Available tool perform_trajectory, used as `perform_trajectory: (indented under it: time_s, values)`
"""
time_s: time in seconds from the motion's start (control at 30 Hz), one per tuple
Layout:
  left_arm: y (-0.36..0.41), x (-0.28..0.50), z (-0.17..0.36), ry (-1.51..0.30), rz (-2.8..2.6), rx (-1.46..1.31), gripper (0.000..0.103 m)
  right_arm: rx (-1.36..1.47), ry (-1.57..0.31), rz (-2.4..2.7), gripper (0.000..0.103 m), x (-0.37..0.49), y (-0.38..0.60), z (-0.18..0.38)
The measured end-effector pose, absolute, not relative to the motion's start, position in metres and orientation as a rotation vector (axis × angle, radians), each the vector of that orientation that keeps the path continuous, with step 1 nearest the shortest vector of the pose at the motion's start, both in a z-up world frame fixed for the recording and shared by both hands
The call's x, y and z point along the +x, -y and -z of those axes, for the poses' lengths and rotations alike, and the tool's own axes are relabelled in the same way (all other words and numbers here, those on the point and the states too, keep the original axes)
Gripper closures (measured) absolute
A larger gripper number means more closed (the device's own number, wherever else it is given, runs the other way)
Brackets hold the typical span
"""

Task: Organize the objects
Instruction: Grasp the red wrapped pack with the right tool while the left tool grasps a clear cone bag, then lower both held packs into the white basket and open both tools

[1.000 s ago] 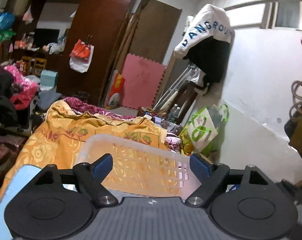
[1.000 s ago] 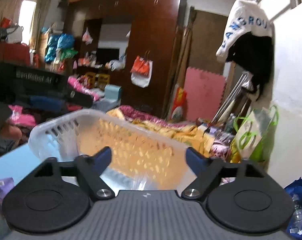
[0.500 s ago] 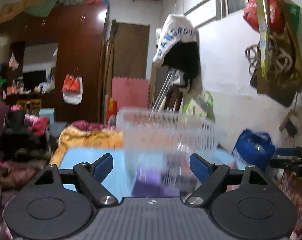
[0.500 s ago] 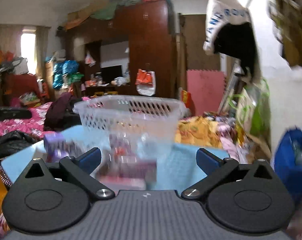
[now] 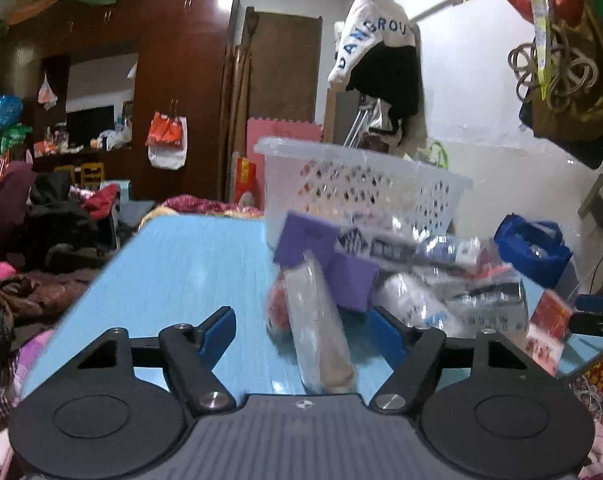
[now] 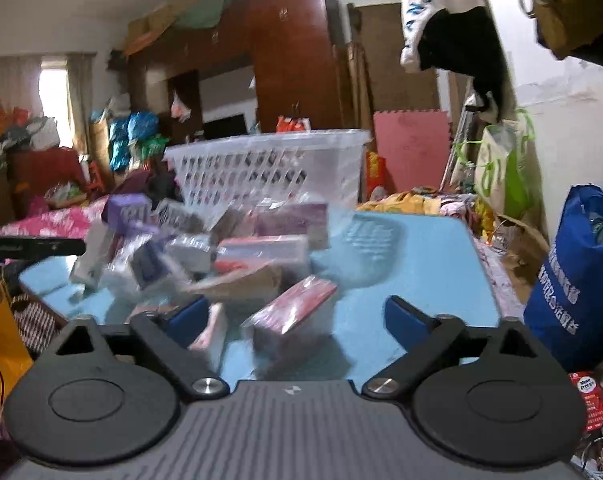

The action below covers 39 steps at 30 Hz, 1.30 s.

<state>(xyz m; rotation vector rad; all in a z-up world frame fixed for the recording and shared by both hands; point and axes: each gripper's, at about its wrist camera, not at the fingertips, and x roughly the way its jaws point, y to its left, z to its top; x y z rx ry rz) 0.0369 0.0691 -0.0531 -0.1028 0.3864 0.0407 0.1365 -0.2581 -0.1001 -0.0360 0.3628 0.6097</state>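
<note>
Left gripper (image 5: 303, 326): jaws spread and closing, pads pressing on nothing. A clear-wrapped tube-shaped packet (image 5: 319, 332) lies between the blue pads, its long axis running roughly 12 to 6 o'clock, near end toward the camera and tilted slightly to 11 at the far end. This is my pick for the first item; the left gripper is the nearer one, already straddling it across its short width.

Right gripper (image 6: 297, 314): jaws also spread and closing, nothing pinched. A pink-red wrapped box (image 6: 295, 308) sits between the pads, long axis slanting from 7 to 1 o'clock; a grip would likely need a wrist roll to square up.

Outward from both: a loose heap of packets on the blue table (image 5: 189, 264), including a purple box (image 5: 307, 240) at 12 o'clock from the left gripper. Beyond the heap stands the white lattice basket (image 5: 365, 184), upright on the table's far side, at 12 to 1 o'clock in the left view and 11 to 12 in the right. Probable destination.

Writing: hanging white garment (image 5: 375, 36) reads "DANGROU", cut off. Red carton (image 6: 589, 400) at 4 o'clock in the right view shows "Move Free". Packet labels are too blurred to read.
</note>
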Motion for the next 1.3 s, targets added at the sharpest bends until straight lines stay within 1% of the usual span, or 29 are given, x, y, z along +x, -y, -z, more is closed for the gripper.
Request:
perform_trajectory:
  time_s: [0.03,0.1,0.13,0.17,0.2,0.27,0.3,0.33,0.4,0.43,0.47,0.5,0.57,1.07,1.3]
  values:
    - [-0.068,0.037,0.057,-0.395,-0.036,-0.103,0.028,-0.042,-0.366,-0.611,0.020,0.135,0.257,0.105]
    - [-0.066,0.037,0.061,-0.394,-0.041,-0.109,0.030,-0.049,-0.377,-0.611,0.029,0.137,0.255,0.110]
    - [-0.065,0.038,0.062,-0.386,-0.053,-0.107,0.030,-0.056,-0.380,-0.604,0.030,0.137,0.254,0.112]
    - [-0.063,0.040,0.063,-0.385,-0.065,-0.094,0.030,-0.065,-0.387,-0.596,0.034,0.139,0.252,0.113]
    - [-0.060,0.039,0.066,-0.387,-0.070,-0.085,0.031,-0.067,-0.391,-0.593,0.039,0.138,0.252,0.117]
    - [-0.057,0.042,0.070,-0.398,-0.073,-0.068,0.042,-0.070,-0.398,-0.584,0.043,0.139,0.251,0.121]
    - [-0.057,0.042,0.074,-0.398,-0.084,-0.060,0.057,-0.077,-0.394,-0.573,0.044,0.140,0.250,0.122]
    - [-0.058,0.043,0.075,-0.400,-0.092,-0.056,0.068,-0.087,-0.390,-0.562,0.045,0.141,0.250,0.123]
    - [-0.060,0.043,0.078,-0.402,-0.090,-0.063,0.067,-0.092,-0.391,-0.556,0.052,0.143,0.250,0.124]
    - [-0.060,0.043,0.077,-0.398,-0.090,-0.058,0.067,-0.089,-0.392,-0.558,0.053,0.143,0.250,0.124]
    - [-0.059,0.041,0.077,-0.393,-0.090,-0.049,0.068,-0.086,-0.391,-0.560,0.058,0.144,0.251,0.124]
    - [-0.058,0.039,0.076,-0.384,-0.091,-0.045,0.068,-0.087,-0.392,-0.562,0.066,0.143,0.252,0.124]
    - [-0.057,0.034,0.074,-0.355,-0.096,-0.041,0.068,-0.089,-0.389,-0.560,0.070,0.141,0.252,0.126]
    - [-0.057,0.023,0.055,-0.262,-0.084,-0.046,0.068,-0.048,-0.322,-0.537,0.072,0.135,0.270,0.107]
    - [-0.059,0.022,0.032,-0.190,-0.066,-0.060,0.068,-0.033,-0.274,-0.582,0.072,0.134,0.266,0.085]
